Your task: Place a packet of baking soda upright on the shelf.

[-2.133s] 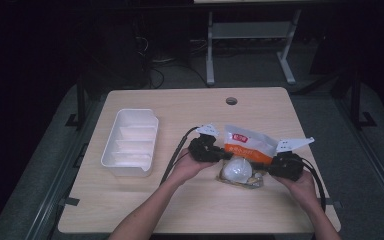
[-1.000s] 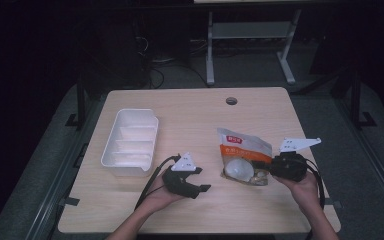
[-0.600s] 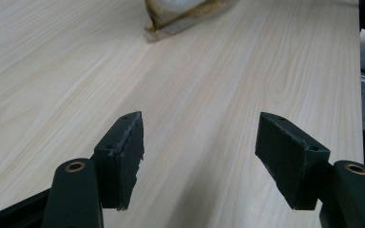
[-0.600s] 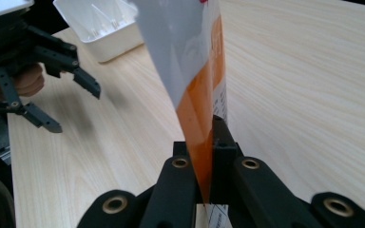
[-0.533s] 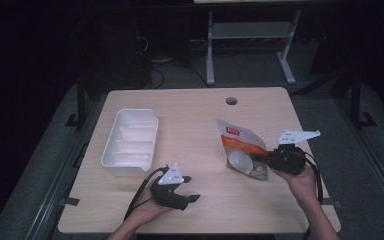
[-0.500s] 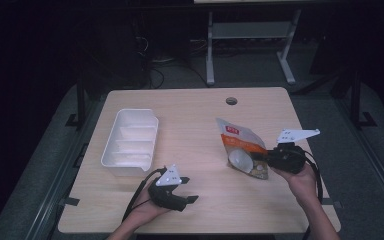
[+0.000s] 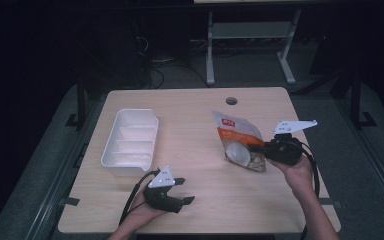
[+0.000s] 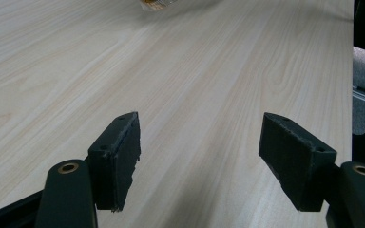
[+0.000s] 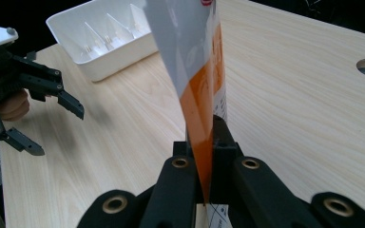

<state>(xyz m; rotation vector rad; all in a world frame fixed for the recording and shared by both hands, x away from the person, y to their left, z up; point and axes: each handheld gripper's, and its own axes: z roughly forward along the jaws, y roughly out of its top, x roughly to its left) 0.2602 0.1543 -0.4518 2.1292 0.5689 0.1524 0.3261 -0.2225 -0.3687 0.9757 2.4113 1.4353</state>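
Now glossy orange pouch (image 7: 239,141), pale woodgrain table (image 7: 190,110)

On the surface (image 7: 195,115), the tray (image 7: 130,141) is lying at nine o'clock, the pouch (image 7: 239,141) sitting at three o'clock, the left gripper (image 7: 181,191) resting at seven o'clock, the right gripper (image 7: 257,149) sitting just beyond the pouch.
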